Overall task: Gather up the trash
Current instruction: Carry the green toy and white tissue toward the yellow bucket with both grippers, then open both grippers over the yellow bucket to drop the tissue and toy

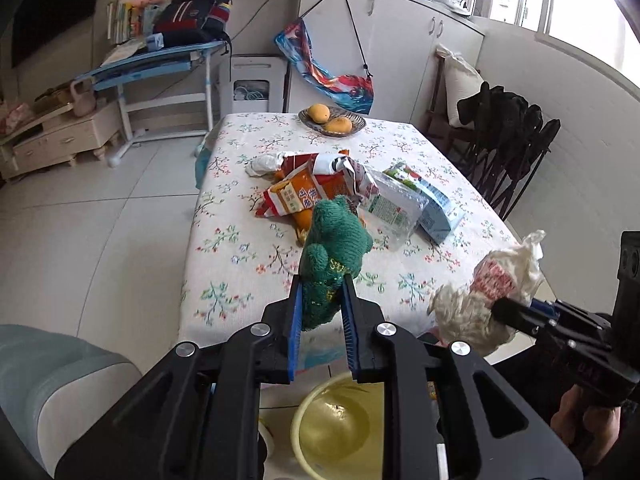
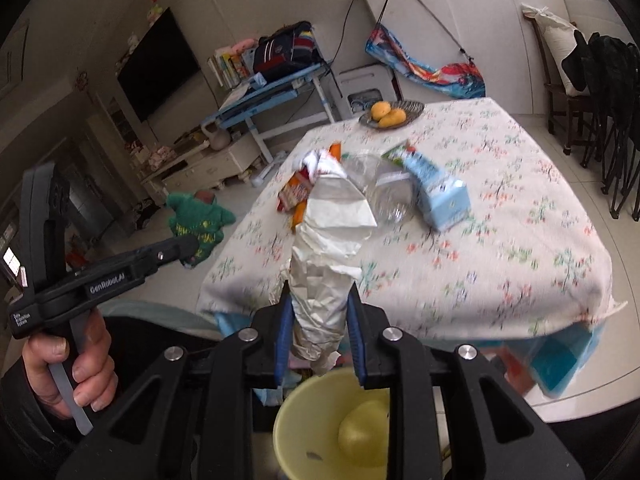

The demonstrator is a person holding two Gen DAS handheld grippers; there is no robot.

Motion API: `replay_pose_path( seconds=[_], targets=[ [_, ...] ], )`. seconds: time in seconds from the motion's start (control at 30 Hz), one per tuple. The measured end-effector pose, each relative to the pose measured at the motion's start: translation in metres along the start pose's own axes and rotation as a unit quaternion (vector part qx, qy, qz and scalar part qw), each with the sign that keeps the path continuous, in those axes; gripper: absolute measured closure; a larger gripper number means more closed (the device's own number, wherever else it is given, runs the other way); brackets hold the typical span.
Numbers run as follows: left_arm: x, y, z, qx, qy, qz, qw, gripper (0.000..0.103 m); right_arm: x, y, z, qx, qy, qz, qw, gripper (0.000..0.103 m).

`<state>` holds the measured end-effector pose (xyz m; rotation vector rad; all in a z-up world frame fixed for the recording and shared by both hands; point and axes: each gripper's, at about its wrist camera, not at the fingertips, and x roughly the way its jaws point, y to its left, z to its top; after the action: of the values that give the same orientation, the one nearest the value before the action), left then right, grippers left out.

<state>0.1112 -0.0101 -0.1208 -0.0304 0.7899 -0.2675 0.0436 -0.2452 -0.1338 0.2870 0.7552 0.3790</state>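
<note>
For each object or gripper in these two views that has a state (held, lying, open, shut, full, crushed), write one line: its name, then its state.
left gripper: shut on the green knitted toy.
right gripper: shut on the crumpled white wrapper.
yellow bin: open, below both grippers.
blue carton: lying on the table.
clear plastic bottle: lying on its side.
orange snack bag: crumpled, on the table.
fruit dish: holds two mangoes.

The left gripper (image 1: 322, 284) has its jaws clamped on a green knitted toy (image 1: 334, 248) above the near edge of the floral-clothed desk (image 1: 240, 256). At right, the right gripper (image 1: 498, 308) grips a crumpled white bag (image 1: 492, 280). Snack wrappers (image 1: 308, 192) lie mid-desk; a yellow bin (image 1: 340, 428) sits below.
</note>
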Motion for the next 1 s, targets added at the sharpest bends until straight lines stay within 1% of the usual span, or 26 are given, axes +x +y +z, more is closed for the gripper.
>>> replay_pose_path(
  seconds=[0.07,0.17,0.27,0.37,0.57,0.6,0.7,0.77,0.87,0.93,1.0],
  targets=[
    [-0.003,-0.001,-0.005,0.0,0.0,0.001,1.0,0.085,0.003,0.005,-0.008,-0.005,0.015,0.0,1.0,0.076],
    [-0.007,-0.005,-0.013,0.004,0.001,0.002,1.0,0.085,0.012,0.009,-0.023,-0.006,0.05,0.004,0.999,0.075],
    [-0.009,-0.007,-0.019,0.006,0.003,0.001,1.0,0.085,0.026,0.009,-0.036,0.0,0.092,0.007,0.996,0.074],
    [-0.013,-0.01,-0.024,0.006,0.002,0.002,1.0,0.085,0.038,0.009,-0.047,0.002,0.125,0.005,0.992,0.074],
    [-0.018,-0.011,-0.029,0.005,0.001,0.002,1.0,0.085,0.057,0.014,-0.063,-0.007,0.176,-0.005,0.984,0.066],
    [-0.018,-0.012,-0.03,0.005,0.001,0.002,1.0,0.085,0.059,0.013,-0.066,-0.006,0.18,-0.006,0.984,0.063],
    [-0.018,-0.011,-0.029,0.006,0.001,0.002,1.0,0.085,0.057,0.01,-0.067,-0.003,0.178,-0.009,0.984,0.053],
    [-0.02,-0.013,-0.031,0.006,0.001,0.003,1.0,0.085,0.053,0.008,-0.066,0.001,0.169,-0.011,0.986,0.051],
    [-0.024,-0.016,-0.036,0.007,0.001,0.004,1.0,0.085,0.046,0.004,-0.061,0.008,0.149,-0.015,0.989,0.047],
    [-0.027,-0.018,-0.039,0.01,0.003,0.005,0.9999,0.085,0.039,0.004,-0.057,0.011,0.131,-0.02,0.991,0.043],
    [-0.029,-0.021,-0.043,0.013,0.007,0.004,0.9999,0.085,0.031,0.003,-0.052,0.013,0.105,-0.029,0.994,0.039]
  ],
)
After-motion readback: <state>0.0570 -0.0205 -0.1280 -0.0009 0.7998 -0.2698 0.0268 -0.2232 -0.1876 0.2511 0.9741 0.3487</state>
